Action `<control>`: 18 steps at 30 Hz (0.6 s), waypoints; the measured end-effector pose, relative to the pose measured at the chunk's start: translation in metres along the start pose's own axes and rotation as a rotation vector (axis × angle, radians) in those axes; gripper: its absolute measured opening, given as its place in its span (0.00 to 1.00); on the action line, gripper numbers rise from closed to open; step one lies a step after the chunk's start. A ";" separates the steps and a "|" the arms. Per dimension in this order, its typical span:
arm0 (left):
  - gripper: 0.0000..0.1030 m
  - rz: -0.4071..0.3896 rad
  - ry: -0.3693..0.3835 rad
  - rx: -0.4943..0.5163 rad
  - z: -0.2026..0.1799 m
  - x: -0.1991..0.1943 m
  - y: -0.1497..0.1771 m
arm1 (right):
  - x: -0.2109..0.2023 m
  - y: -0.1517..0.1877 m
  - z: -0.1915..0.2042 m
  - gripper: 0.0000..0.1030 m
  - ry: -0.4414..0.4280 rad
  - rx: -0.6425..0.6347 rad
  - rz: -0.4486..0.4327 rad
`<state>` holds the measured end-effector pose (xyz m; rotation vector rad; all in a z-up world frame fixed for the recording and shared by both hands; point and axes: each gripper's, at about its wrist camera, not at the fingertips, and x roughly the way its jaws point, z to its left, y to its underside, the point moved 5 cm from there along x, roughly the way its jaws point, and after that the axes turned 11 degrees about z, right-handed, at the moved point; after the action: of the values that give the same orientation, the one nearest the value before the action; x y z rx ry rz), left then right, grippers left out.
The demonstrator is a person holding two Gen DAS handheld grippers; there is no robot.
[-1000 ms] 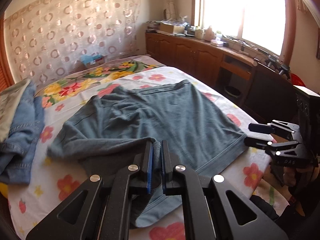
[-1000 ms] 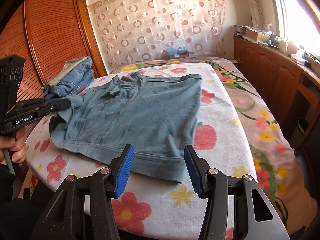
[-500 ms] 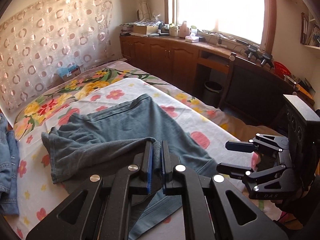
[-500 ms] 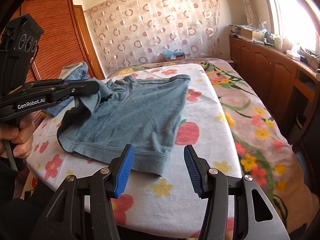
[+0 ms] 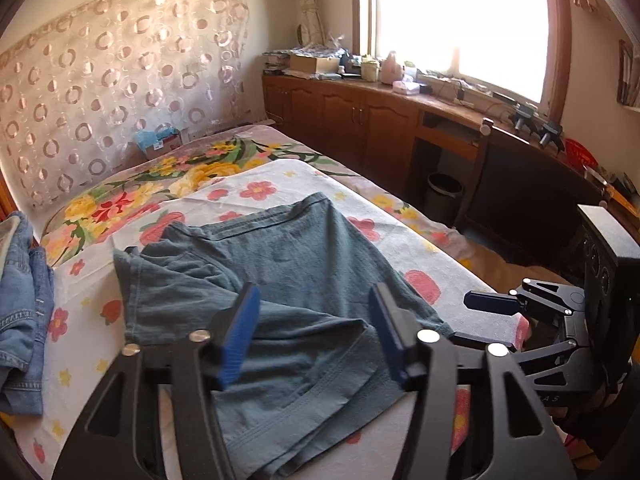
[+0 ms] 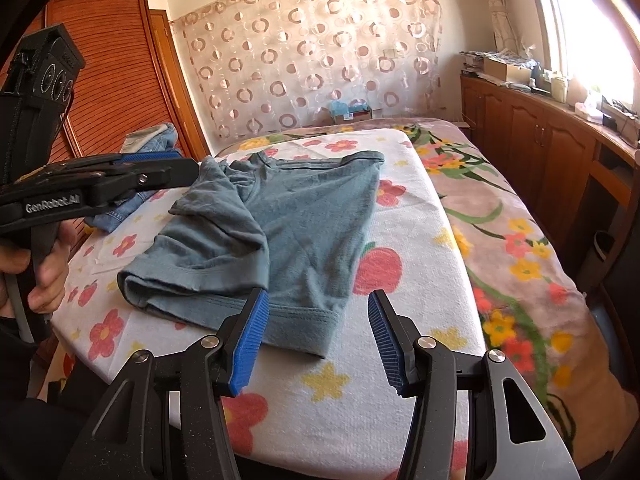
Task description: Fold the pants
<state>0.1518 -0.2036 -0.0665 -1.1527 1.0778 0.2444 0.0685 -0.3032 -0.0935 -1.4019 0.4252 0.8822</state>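
Note:
The grey-blue pants [image 5: 304,280] lie on the flowered bed [image 5: 256,190], with the left half folded over onto the right half. They also show in the right wrist view [image 6: 288,224]. My left gripper [image 5: 314,336] is open and empty just above the folded layer near the hem. It shows from the side in the right wrist view [image 6: 168,170]. My right gripper [image 6: 318,336] is open and empty, hovering over the near hem corner. It shows at the bed's right edge in the left wrist view [image 5: 476,320].
A pile of blue jeans [image 5: 24,292] lies at the bed's left side. A wooden cabinet run [image 5: 360,120] with clutter stands under the window on the right. A wooden wardrobe [image 6: 116,80] stands at the left. A small box [image 6: 352,112] sits at the bed's head.
My left gripper carried the pants' left half over to the right, then opened and let it drop. My right gripper stayed open, drifting slightly.

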 end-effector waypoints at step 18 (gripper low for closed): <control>0.79 0.048 -0.093 -0.133 0.066 0.006 0.067 | 0.045 -0.023 0.021 0.32 -0.060 -0.070 0.053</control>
<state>0.1482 -0.1212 -0.1129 -1.2233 1.0193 0.4086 0.1086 -0.2690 -0.1071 -1.4292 0.3906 0.9880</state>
